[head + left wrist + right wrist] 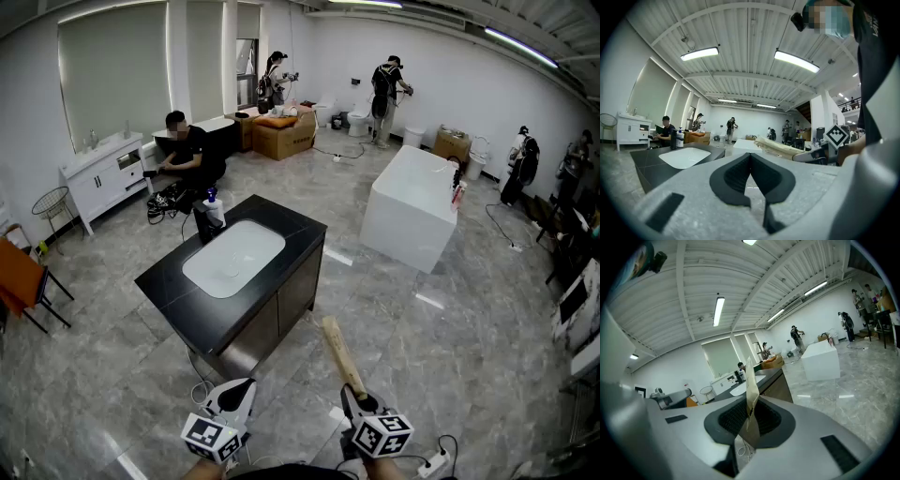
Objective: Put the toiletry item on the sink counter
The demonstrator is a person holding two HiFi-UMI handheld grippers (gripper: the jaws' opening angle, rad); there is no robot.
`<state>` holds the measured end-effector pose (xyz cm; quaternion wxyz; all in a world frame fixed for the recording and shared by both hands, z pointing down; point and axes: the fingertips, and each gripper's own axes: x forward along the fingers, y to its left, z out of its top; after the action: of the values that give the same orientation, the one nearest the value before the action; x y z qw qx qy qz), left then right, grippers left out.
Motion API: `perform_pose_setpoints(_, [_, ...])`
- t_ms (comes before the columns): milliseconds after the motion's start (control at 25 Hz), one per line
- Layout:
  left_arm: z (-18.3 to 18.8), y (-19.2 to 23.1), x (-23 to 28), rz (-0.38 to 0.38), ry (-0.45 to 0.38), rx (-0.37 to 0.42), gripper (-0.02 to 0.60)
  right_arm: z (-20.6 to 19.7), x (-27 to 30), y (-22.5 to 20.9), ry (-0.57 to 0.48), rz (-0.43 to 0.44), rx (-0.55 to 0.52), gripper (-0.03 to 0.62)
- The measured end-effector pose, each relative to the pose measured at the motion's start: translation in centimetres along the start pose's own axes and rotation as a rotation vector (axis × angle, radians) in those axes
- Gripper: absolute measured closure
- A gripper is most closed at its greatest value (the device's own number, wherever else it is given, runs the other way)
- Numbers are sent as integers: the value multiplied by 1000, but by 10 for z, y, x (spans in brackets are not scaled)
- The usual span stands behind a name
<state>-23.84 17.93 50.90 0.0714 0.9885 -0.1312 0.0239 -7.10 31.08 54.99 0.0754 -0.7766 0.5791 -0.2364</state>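
The toiletry item is a long, flat, tan stick. My right gripper is shut on its lower end, low in the head view, and it points up and away from me. In the right gripper view the item stands edge-on between the pads. My left gripper is beside it, shut and holding nothing, with its pads meeting. The black sink counter with a white basin stands ahead on the floor, apart from both grippers. Bottles stand at its far corner.
A white block-shaped tub stands to the right of the counter. A seated person is behind it, with a white cabinet at the left wall. Cardboard boxes and several standing people are at the back. A power strip lies by my feet.
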Motion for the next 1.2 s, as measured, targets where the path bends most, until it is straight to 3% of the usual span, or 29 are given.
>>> perform_pose_setpoints(360, [-18,-14,12,54,25,-17,575,5,-5,-22,19,55,-1,551])
perform_pose_setpoints(600, [-22,-1,40,40,53,-23,575,18,18,-28,12,74,21,551])
perform_pose_setpoints(880, [-22,44,116,-26,63,-43,575,45,83,-51,13,34,21,551])
perform_pose_setpoints(1200, [15,137,204,-77,29,-27,575,101,195,-64,-17,-24,7,551])
